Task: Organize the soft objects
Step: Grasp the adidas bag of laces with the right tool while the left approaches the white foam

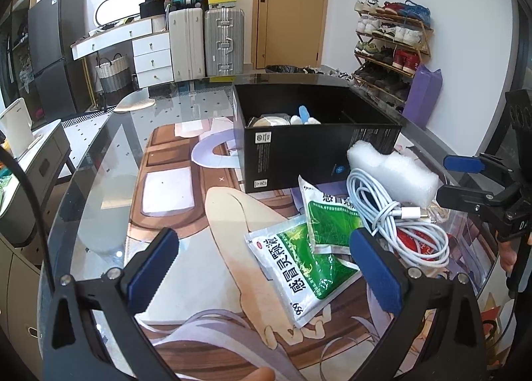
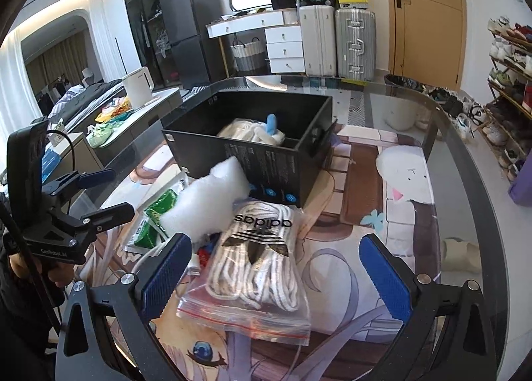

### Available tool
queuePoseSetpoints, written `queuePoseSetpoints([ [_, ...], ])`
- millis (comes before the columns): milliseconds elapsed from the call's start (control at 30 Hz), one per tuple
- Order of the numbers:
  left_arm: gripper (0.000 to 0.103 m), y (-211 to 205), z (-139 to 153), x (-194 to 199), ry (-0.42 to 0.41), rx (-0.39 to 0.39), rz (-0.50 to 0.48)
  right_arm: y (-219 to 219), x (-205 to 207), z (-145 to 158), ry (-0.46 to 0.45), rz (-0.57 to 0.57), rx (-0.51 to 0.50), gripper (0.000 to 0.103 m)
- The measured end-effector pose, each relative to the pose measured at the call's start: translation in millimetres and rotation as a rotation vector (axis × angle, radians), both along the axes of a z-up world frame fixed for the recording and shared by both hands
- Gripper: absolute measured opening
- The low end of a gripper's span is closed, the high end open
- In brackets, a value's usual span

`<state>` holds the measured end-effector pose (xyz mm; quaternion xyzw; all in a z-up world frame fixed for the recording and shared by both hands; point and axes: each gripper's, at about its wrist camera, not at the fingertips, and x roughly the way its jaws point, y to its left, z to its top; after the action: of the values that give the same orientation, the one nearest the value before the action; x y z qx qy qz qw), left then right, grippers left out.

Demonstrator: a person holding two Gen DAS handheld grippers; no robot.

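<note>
1. Step in hand, by judgement: sorting partly done. Black box (image 2: pixel 266 161) on the glass table (image 1: pixel 99 161) already holds a pale rope bundle (image 2: pixel 242 129) and a blue-tipped item (image 2: pixel 272 124); several soft items remain outside, just in front of the box.
2. Left gripper (image 1: pixel 262 258): spread wide, nothing held. Hangs over the nearer green-and-white sachet (image 1: pixel 299 264), blue pad (image 1: pixel 375 271) beside the cable coil.
3. Right gripper (image 2: pixel 276 274): spread wide, nothing held. Poised around the zip bag of rope (image 2: pixel 256 268), bag lying flat on the printed mat (image 2: pixel 365 208), untouched by either pad as far as visible.
4. Remaining items: white foam block (image 2: pixel 212 204) leaning against the box front; second sachet (image 1: pixel 332 214) overlapping the first; white charging cable (image 1: pixel 399 228) coiled over a red packet (image 1: pixel 415 241).
5. Materials: foam porous, light, compressible; sachets slick foil, thin and flat; cable smooth, springy, loosely looped; bag clear, glossy plastic with red seal, contents braided and lumpy; box rigid card with inner divider.
6. Next move, by judgement: closing on the bag across its bulk, not the slippery film edge, then lifting over the box wall. Likely risk: plastic sliding from the pads, or cable loops snagging neighbouring items.
</note>
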<state>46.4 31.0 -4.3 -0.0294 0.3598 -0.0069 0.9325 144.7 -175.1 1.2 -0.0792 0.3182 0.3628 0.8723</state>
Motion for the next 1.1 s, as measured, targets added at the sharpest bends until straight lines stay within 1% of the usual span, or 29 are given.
queuePoseSetpoints([
  [367, 0.103, -1.5, -6.0, 1.1, 0.025, 0.010, -0.013, 4.7, 9.1, -13.6, 0.034, -0.003, -0.037, 0.102],
  [500, 0.103, -1.8, -7.4, 1.1, 0.029, 0.008, -0.014, 8.5, 12.6, -20.1, 0.061, -0.009, -0.043, 0.102],
  [633, 0.103, -2.5, -9.0, 2.9, 0.036, 0.010, -0.013, 11.7, 13.8, -24.6, 0.065, -0.014, -0.054, 0.102],
  [867, 0.103, -3.3, -9.8, 3.3, 0.041, 0.013, -0.018, 7.3, 20.0, -29.0, 0.083, -0.057, -0.022, 0.102],
  [933, 0.103, -3.2, -9.9, 3.3, 0.041, 0.012, -0.018, 5.7, 24.3, -29.8, 0.104, -0.069, -0.007, 0.102],
  [1100, 0.103, -3.5, -9.9, 3.4, 0.042, 0.012, -0.018, 7.0, 28.0, -32.9, 0.122, -0.063, -0.002, 0.102],
])
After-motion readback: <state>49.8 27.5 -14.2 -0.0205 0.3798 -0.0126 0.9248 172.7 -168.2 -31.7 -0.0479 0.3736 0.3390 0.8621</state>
